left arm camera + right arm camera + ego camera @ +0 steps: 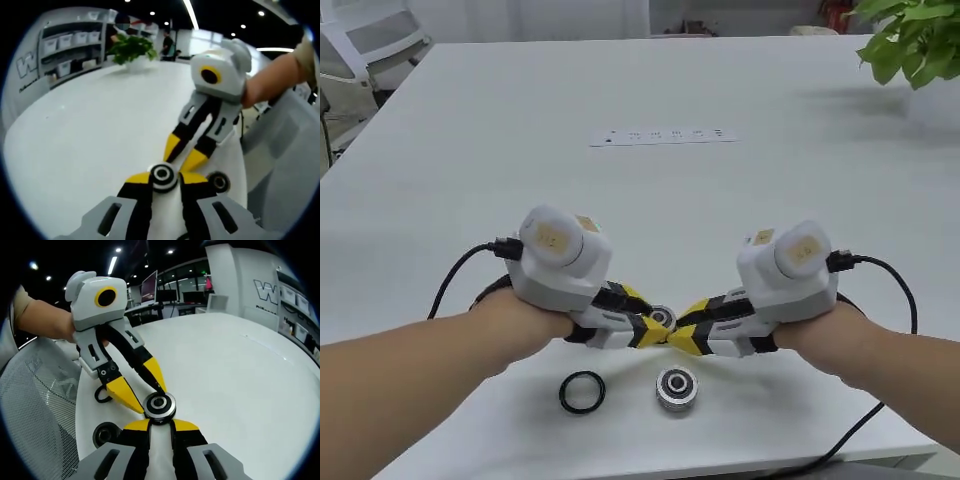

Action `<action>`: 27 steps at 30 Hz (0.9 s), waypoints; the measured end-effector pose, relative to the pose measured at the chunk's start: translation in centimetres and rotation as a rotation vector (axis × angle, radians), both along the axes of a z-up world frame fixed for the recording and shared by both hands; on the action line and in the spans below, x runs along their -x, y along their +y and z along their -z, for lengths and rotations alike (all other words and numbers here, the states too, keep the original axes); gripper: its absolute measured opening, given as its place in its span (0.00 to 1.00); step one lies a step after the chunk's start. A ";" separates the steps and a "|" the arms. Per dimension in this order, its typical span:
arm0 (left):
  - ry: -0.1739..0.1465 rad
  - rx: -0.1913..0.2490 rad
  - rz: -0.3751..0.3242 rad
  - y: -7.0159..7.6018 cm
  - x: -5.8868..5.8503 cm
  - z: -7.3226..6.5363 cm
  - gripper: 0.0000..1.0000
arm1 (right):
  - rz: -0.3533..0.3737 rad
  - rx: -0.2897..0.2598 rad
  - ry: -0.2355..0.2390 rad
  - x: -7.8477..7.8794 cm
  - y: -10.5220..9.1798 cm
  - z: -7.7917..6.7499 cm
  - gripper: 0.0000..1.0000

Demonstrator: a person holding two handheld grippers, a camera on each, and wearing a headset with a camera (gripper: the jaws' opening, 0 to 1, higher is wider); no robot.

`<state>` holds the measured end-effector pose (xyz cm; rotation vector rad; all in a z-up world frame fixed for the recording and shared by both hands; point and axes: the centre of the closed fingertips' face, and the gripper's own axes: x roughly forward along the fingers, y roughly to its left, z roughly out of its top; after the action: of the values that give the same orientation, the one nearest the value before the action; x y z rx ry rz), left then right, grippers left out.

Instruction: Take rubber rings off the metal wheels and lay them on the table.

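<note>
A white worktop runs back to a leafy plant, cut off at the far corner, and a chair at the opposite edge. A pale strip lies mid-surface, its markings too small to read. In the head view the left gripper and right gripper meet tip to tip above the near edge. A held wheel is half hidden between their yellow-and-black fingers. Just below them, a loose rubber ring lies flat on the worktop beside a second wheel, near it but apart.

In the left gripper view, its own fingers are clamped on either side of the held wheel, which is clear of the worktop. The right gripper reaches in with its fingers nearly together at the wheel's rim; whether they pinch it cannot be told. The second wheel shows beyond one finger. Shelves stand blurred behind the plant.

In the right gripper view, its own fingers flank the lower edge of the held wheel, and the wheel hides any contact. The left gripper grips the wheel from the upper left. The rubber ring is partly hidden behind one of that gripper's fingers. The second wheel sits dark at the worktop's edge, next to a mesh chair.
</note>
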<state>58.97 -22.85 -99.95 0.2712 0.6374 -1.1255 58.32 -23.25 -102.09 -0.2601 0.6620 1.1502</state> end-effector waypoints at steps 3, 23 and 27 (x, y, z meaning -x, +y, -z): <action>-0.012 -0.007 0.002 0.1 0.0 0.0 0.21 | 0.004 -0.002 0.000 0.0 0.0 0.0 0.12; -0.097 -0.057 -0.005 0.1 -0.4 0.2 0.14 | 0.080 -0.051 0.063 -0.4 -0.4 0.0 0.00; -0.099 -0.062 -0.015 0.2 -0.4 0.3 0.13 | 0.135 -0.091 0.119 -0.5 -0.5 0.0 0.00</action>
<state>59.38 -22.63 -100.20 0.3725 0.5860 -1.0720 58.81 -23.71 -102.05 -0.0684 0.7188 1.0691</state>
